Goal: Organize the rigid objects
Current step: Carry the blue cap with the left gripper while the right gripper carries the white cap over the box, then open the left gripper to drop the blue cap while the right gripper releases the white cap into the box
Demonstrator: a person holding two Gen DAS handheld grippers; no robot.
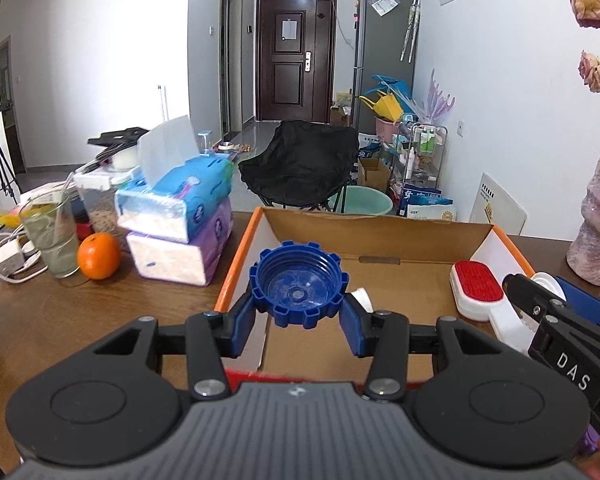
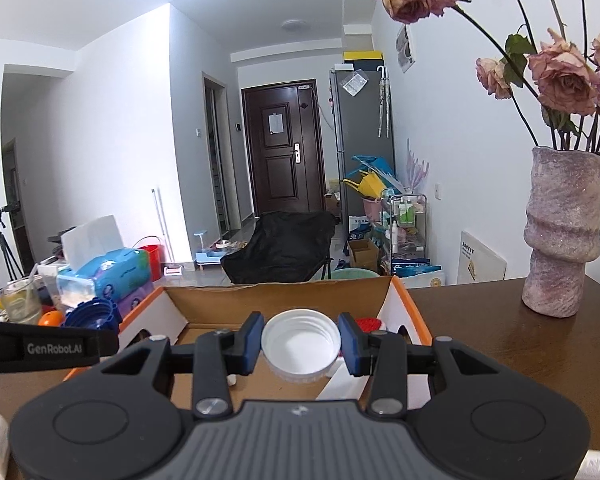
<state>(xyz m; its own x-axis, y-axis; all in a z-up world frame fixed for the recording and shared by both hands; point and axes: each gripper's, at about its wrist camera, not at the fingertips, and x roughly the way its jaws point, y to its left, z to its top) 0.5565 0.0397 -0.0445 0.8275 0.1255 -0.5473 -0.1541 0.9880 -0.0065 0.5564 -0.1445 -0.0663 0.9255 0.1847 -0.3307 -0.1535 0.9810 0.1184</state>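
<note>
**Caps held over box, both grippers loaded**

Left gripper (image 1: 299, 312) was clamped on the blue cap (image 1: 299, 285), pads pressing its ribbed rim at approx 9 and 3 o'clock, open side facing the camera. Cap sat fully between the fingertips, not deep in the jaws, and hung over the near-left part of the cardboard box (image 1: 384, 232).

Right gripper (image 2: 300, 344) was clamped likewise on the white cap (image 2: 300, 345), pads at 9 and 3 o'clock on its threaded wall, hollow side toward the lens. It too hung over the box interior, w/ a red-and-white lint brush (image 1: 477, 289) lying inside at roughly 2 o'clock from the blue cap.

Handling, judged: both caps look like light, stiff molded plastic, so little squeeze needed and no real crush risk. Blue one's notched rim gives the pads good bite. White one is smoother, w/ finer ridges, so prob more apt to slip or rotate if the grip loosens. Best hold for both is across the diameter on the outer wall, as they were held. Dropped from any height, they'd likely bounce or roll on the cardboard floor, so lower before release.
</note>
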